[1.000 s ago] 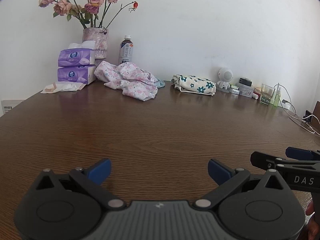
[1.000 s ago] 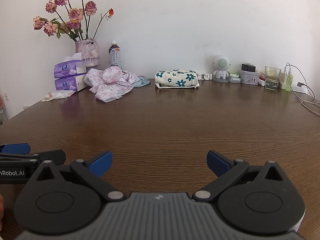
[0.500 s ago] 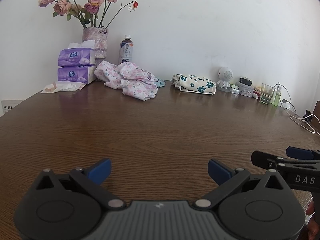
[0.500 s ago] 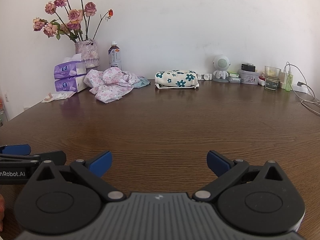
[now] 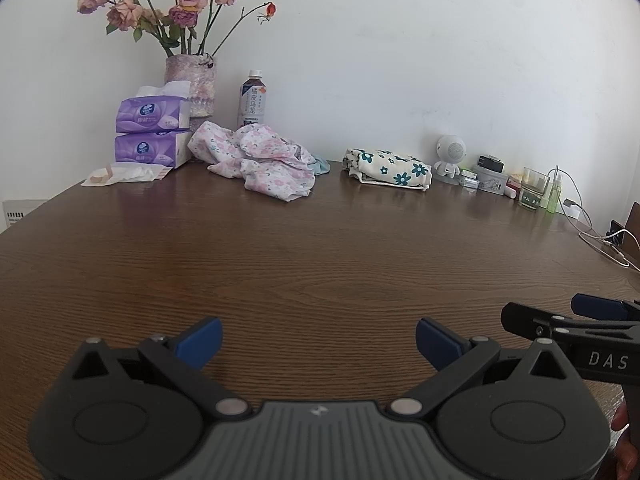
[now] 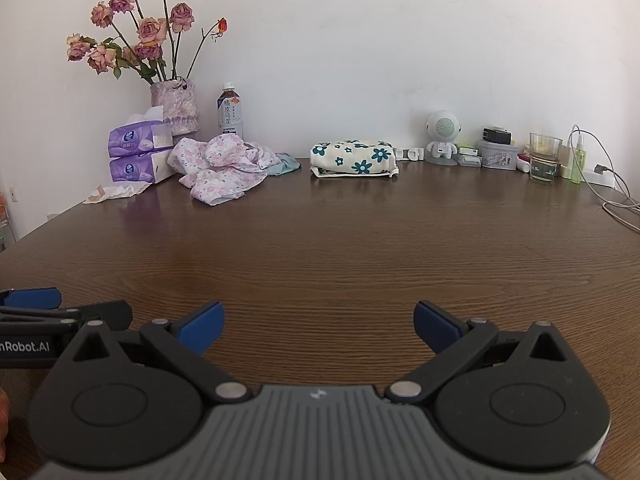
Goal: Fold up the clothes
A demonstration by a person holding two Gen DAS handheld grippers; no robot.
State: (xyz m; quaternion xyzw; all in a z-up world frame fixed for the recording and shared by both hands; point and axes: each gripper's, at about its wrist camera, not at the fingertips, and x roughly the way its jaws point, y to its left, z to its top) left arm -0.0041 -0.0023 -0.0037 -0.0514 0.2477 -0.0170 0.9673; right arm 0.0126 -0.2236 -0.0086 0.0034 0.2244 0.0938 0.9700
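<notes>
1. The left tongs (image 5: pixel 318 342) stand wide apart and hold nothing, low over the near part of the brown counter (image 5: pixel 320 256).
2. The right tongs (image 6: pixel 318 326) are equally wide and hold nothing, just beside the left ones; each shows at the edge of the other's view.
3. A crumpled pink floral garment (image 5: pixel 266 162) lies at the far side of the counter near the wall, well apart from both tongs.
4. A bit of pale blue cloth (image 5: pixel 320 164) pokes out at its right edge, touching it.
5. To the right of that heap, apart from it, sits a folded white cloth (image 6: pixel 354 158) with teal flowers.
6. Left of the garment are two stacked purple tissue packs (image 5: pixel 152 132), with a vase (image 5: pixel 192 84) of dried roses and a bottle (image 5: pixel 253 100) behind by the wall.
7. Further right along the wall stand a small white robot figure (image 6: pixel 442 136), a glass (image 6: pixel 544 158) and cables (image 6: pixel 612 196).
</notes>
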